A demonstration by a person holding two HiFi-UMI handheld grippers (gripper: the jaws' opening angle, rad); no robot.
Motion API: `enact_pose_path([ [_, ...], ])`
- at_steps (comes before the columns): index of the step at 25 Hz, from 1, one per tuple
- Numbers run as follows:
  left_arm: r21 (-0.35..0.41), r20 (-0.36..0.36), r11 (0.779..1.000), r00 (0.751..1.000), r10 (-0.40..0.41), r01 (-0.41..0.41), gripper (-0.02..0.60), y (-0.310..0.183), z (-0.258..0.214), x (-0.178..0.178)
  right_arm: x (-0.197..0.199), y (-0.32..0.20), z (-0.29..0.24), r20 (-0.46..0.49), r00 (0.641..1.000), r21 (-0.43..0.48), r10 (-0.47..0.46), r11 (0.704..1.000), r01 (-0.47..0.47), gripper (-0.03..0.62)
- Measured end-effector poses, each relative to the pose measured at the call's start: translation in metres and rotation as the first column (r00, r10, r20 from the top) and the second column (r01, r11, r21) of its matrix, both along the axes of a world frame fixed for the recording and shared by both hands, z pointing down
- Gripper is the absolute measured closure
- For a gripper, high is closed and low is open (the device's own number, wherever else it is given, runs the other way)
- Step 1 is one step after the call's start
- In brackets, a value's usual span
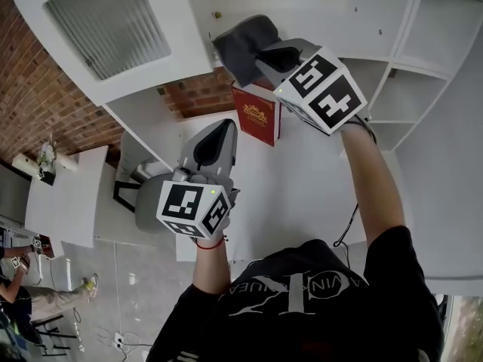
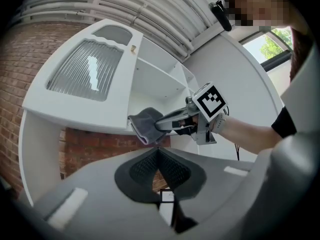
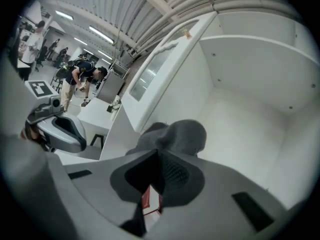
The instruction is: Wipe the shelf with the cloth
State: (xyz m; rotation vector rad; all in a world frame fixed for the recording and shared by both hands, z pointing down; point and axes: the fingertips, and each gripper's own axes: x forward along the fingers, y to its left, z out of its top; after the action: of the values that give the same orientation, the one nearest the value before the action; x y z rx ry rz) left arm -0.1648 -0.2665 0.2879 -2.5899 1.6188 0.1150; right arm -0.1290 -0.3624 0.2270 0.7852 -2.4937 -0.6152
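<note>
A grey cloth is bunched in the jaws of my right gripper, which is shut on it and raised in front of the open white cabinet. In the right gripper view the cloth bulges past the closed jaws, above the white shelf inside the cabinet. From the left gripper view the cloth hangs at the shelf's front edge. My left gripper is lower and nearer to me, shut with nothing in it.
The cabinet door with a ribbed glass pane stands open to the left. A red book stands upright on the white counter below. More white shelf compartments are at the right. People work at tables far behind.
</note>
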Motion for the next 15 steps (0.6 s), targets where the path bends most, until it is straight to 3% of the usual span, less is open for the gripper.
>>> enact_pose_path([
  [5,-0.037,0.009,0.999,1.0,0.006,-0.005,0.571,0.016,0.018,-0.007,0.012,0.008,0.007,0.061,0.996,0.021,0.064,0.998,-0.066,0.56],
  [12,0.045,0.047,0.999,0.999,-0.021,0.019,0.571,0.038,0.029,-0.006,0.035,0.05,0.013,0.165,0.984,0.085,0.061,0.993,-0.076,0.562],
  [15,0.035,0.046,0.999,0.999,-0.007,0.005,0.571,0.043,0.037,0.003,0.054,0.066,0.016,0.192,0.978,0.082,0.076,0.992,-0.093,0.562],
])
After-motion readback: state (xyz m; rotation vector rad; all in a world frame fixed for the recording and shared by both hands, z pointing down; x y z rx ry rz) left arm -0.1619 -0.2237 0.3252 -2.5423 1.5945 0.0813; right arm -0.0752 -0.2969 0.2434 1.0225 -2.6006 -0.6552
